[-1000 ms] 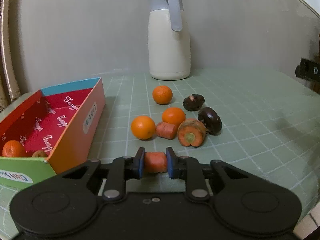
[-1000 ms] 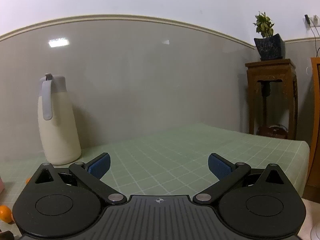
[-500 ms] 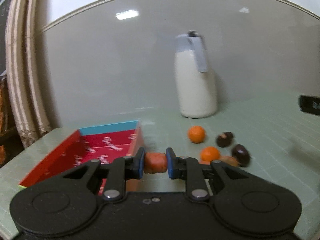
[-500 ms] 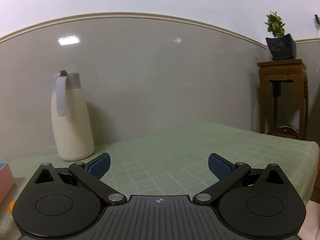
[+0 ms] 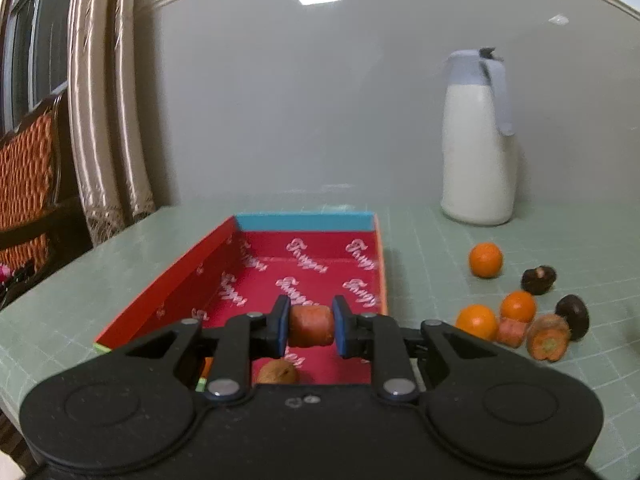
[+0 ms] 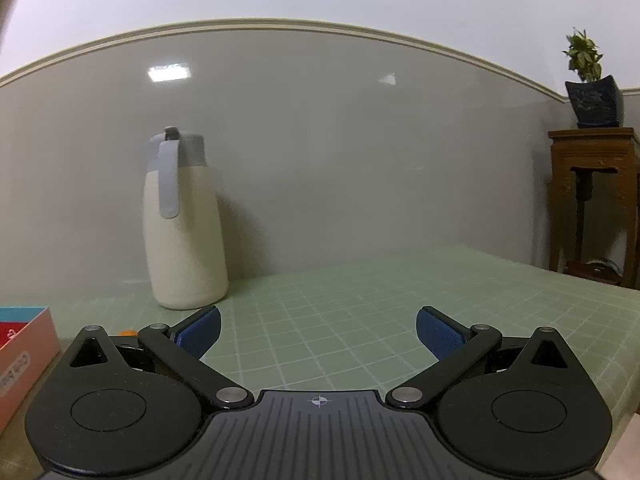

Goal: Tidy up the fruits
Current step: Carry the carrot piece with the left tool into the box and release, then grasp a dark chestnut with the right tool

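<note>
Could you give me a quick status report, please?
Left gripper shut on carrot piece, over red box. Right gripper open, empty. Nothing in the way.

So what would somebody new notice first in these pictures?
Probably the carrot chunk pinched in the left gripper above the red box. Next, the oranges and dark fruits scattered on the green table to the box's right, with a cream jug behind.

Left gripper point(image 5: 310, 326): black linkage body, blue pads, jaws closed tight on a short carrot piece point(image 5: 311, 325), pointing slightly downward. Right gripper point(image 6: 318, 330): same build, blue pads spread wide apart, nothing between them, pointing nearly level.
</note>
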`<action>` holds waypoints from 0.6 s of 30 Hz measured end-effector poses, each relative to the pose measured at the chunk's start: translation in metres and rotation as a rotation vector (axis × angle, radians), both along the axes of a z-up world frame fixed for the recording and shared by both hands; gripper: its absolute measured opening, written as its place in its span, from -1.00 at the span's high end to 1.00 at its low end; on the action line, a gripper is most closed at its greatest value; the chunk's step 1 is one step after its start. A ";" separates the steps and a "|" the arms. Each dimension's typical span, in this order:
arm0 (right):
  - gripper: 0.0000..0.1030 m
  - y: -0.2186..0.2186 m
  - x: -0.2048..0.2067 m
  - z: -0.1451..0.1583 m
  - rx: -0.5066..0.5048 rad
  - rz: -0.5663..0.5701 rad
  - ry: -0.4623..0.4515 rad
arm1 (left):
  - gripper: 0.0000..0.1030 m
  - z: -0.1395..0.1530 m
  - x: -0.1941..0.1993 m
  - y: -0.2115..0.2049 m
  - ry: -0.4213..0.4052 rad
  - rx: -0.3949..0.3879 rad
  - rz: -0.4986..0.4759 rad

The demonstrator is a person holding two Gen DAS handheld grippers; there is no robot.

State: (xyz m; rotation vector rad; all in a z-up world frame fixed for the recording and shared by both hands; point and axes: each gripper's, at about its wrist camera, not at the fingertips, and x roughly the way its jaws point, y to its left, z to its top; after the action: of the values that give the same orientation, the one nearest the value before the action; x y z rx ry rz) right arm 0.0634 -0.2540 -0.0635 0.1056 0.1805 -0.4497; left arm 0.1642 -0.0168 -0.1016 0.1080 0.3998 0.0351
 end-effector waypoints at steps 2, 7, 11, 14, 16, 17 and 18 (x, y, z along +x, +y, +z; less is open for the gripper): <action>-1.00 0.003 0.001 -0.001 0.003 0.015 0.005 | 0.60 -0.002 0.001 0.003 0.021 -0.003 0.016; -1.00 0.007 0.003 -0.003 0.014 0.087 0.015 | 0.03 0.002 -0.005 0.008 -0.011 0.001 0.051; -1.00 0.009 0.006 -0.003 0.031 0.135 0.025 | -0.39 0.008 -0.013 0.010 -0.062 -0.006 0.070; -1.00 0.011 0.008 -0.004 0.052 0.170 0.040 | -0.44 0.008 -0.012 0.012 -0.056 -0.001 0.084; -1.00 0.012 0.011 -0.005 0.064 0.193 0.048 | -0.47 0.010 -0.012 0.014 -0.062 0.000 0.099; -1.00 0.012 0.011 -0.005 0.075 0.212 0.052 | -0.50 0.010 -0.012 0.016 -0.066 -0.001 0.104; -1.00 0.013 0.012 -0.005 0.083 0.229 0.053 | -0.54 0.011 -0.012 0.017 -0.072 -0.001 0.111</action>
State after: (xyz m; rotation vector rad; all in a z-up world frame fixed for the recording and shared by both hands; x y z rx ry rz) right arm 0.0754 -0.2407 -0.0684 0.1531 0.2606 -0.2168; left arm 0.1518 0.0004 -0.0905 0.0829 0.3331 0.1478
